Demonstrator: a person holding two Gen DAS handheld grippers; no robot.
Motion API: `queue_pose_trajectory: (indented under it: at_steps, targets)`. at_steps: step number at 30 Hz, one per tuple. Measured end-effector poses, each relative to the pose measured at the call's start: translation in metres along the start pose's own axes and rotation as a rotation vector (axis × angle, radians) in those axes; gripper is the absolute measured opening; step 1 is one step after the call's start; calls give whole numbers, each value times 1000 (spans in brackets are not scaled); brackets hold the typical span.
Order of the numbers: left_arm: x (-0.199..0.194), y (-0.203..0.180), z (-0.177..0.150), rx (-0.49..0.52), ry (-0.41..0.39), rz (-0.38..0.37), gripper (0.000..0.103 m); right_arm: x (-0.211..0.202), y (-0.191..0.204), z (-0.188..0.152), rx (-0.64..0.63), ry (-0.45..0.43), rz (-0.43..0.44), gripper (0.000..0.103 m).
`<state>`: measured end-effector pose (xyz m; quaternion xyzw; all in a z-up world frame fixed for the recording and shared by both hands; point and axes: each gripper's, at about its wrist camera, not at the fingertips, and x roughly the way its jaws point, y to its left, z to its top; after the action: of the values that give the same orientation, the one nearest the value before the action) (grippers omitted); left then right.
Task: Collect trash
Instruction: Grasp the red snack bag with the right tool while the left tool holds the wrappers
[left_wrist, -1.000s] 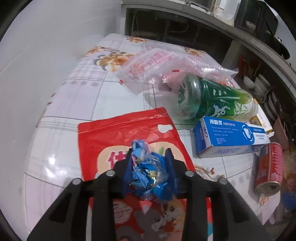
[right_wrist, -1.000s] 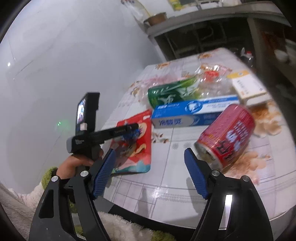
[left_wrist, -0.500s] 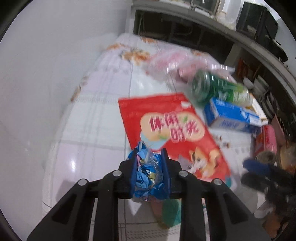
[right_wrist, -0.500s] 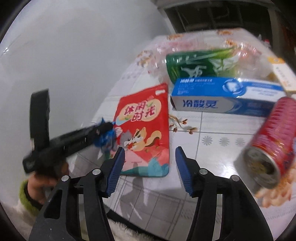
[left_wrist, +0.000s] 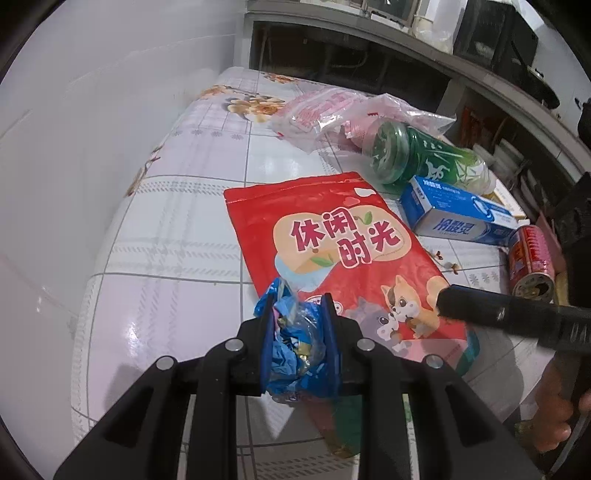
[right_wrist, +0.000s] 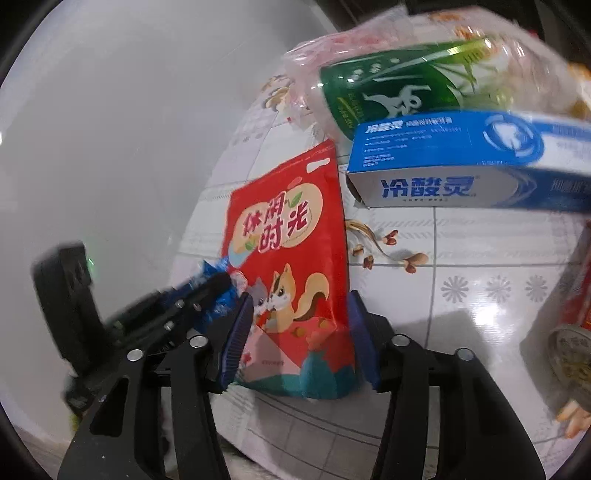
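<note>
My left gripper (left_wrist: 297, 314) is shut on a crumpled blue wrapper (left_wrist: 295, 339), held just above the near end of a red snack bag (left_wrist: 332, 243) lying flat on the tiled table. My right gripper (right_wrist: 301, 325) is open, its fingers on either side of the near edge of the red snack bag (right_wrist: 291, 258), apart from it. The left gripper with the blue wrapper (right_wrist: 218, 284) shows to its left. A blue toothpaste box (right_wrist: 461, 162), a green bottle (right_wrist: 388, 92) and a red can (left_wrist: 530, 254) lie farther right.
A clear plastic bag with pink print (left_wrist: 332, 110) lies at the back of the table. A white wall runs along the left. A dark shelf unit (left_wrist: 406, 55) stands behind. The table's near edge (right_wrist: 314, 424) is just under my right gripper.
My left gripper has drawn back toward the bag's near end, still holding the wrapper. My right gripper has moved left and forward to the snack bag's near edge and narrowed.
</note>
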<state>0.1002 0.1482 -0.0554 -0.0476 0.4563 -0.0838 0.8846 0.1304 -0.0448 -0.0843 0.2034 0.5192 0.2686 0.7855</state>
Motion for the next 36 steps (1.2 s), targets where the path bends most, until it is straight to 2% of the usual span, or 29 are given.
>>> queue_pose_trajectory:
  at_steps: [2,4,7,9,12,16,19,21,24,27,32,36]
  targets:
    - [0,3,-1,-10,-13,-22,22,-6,-5,2,48,-23,77,43]
    - [0,6,-3,-18,-25,-43,22,-9,-5,4,56,-39,119,41]
    - [1,8,-4,-13,-32,-55,22,-6,-1,8,34,-49,39,41]
    - [1,8,-4,-7,-40,-48,22,3,-2,11,57,-26,45,41]
    - [1,9,-4,-10,-44,-57,23,15,1,14,53,-5,-1,41]
    - [1,10,-5,-16,-51,-67,23,27,6,18,56,17,-18,41]
    - [1,11,-6,-17,-59,-66,23,37,12,20,52,27,-32,34]
    - [1,12,-6,-18,-65,-55,23,45,16,25,41,32,-55,18]
    - [0,18,-4,-45,-63,-46,22,47,22,27,34,35,-47,7]
    - [-7,23,-1,-71,-59,-42,21,41,37,28,-11,8,-27,4]
    - [-48,20,9,-70,-156,-59,21,11,63,26,-115,-74,1,3]
    - [-88,4,31,-46,-262,-135,21,-28,73,23,-145,-155,40,3]
